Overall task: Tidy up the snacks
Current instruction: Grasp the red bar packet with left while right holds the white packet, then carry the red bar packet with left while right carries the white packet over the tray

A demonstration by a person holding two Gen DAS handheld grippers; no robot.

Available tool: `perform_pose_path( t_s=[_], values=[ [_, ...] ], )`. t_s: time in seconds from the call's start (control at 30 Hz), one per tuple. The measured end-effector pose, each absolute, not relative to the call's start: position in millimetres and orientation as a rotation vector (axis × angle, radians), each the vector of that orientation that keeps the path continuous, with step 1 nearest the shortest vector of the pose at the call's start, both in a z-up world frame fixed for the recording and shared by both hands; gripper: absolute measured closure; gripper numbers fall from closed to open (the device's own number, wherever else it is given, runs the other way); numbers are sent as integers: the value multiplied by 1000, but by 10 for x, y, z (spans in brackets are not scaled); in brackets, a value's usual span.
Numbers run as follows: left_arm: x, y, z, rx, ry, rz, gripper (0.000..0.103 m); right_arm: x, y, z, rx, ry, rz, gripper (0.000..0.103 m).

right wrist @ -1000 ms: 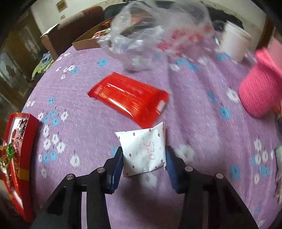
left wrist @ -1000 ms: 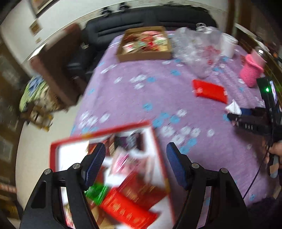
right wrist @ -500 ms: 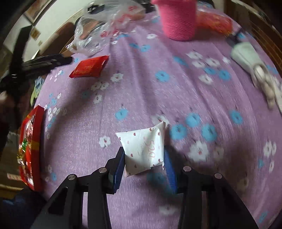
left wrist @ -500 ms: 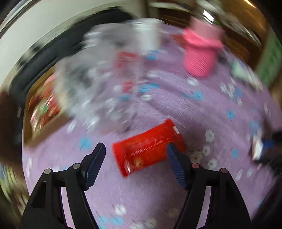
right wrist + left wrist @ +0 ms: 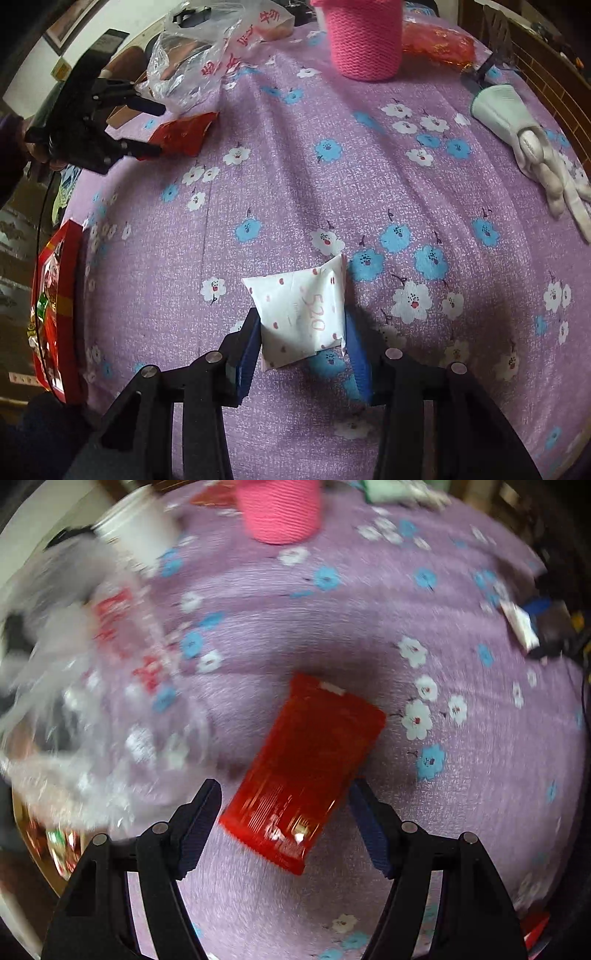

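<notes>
A red snack packet (image 5: 310,753) lies flat on the purple flowered tablecloth (image 5: 461,794). My left gripper (image 5: 282,812) points down over it, open, with the packet's near end between the pads and neither pad pressing on it. In the right wrist view the left gripper (image 5: 157,129) stands at the far left by the same red packet (image 5: 184,133). My right gripper (image 5: 301,339) holds a white dotted packet (image 5: 303,310) marked 520 between its blue pads, just above the cloth. Its jaws are opening slightly.
A red snack box (image 5: 55,302) sits at the table's left edge. A crumpled plastic bag (image 5: 210,48), a pink knitted holder (image 5: 365,40) and a red bag (image 5: 436,44) stand at the back. A white glove (image 5: 517,125) lies right. A white cup (image 5: 136,535) stands by the bag.
My left gripper swung from over the red box to the red packet, rolled and came down around it. My right gripper carried the white packet away from the red packet, then held still.
</notes>
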State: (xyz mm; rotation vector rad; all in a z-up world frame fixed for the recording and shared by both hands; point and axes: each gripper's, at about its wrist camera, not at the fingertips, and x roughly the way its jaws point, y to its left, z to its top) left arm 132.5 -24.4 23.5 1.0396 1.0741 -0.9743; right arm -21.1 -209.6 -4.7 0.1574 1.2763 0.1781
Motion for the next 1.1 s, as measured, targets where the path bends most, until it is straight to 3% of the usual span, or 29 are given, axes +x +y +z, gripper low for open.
perform_pose_path(
  t_s=[0.07, 0.2, 0.27, 0.37, 0.47, 0.53, 0.63, 0.97, 1.1],
  values=[
    [1328, -342, 157, 1063, 1084, -1000, 32, -204, -2082, -56, 157, 1281, 172, 56],
    [1477, -442, 63, 1003, 1160, -994, 16, -200, -2081, -49, 172, 1288, 157, 56],
    [1594, -427, 31, 919, 1246, -971, 16, -188, -2091, -41, 183, 1286, 156, 56],
    [1502, -403, 38, 915, 1232, -951, 17, -189, -2122, -48, 215, 1281, 160, 56],
    [1303, -279, 76, 816, 1248, -889, 28, -179, -2163, -44, 242, 1278, 170, 55],
    [1241, -214, 114, 718, 1260, -828, 44, -175, -2172, -44, 244, 1272, 183, 54],
    [1077, -150, 164, 508, 1325, -743, 55, -168, -2167, -33, 229, 1261, 203, 54],
    [119, -279, 172, 134, 1298, -450, 55, -139, -2161, -27, 196, 1240, 291, 54],
    [-150, -167, 172, 105, 1281, -377, 55, -127, -2132, -22, 161, 1243, 307, 57]
  ],
)
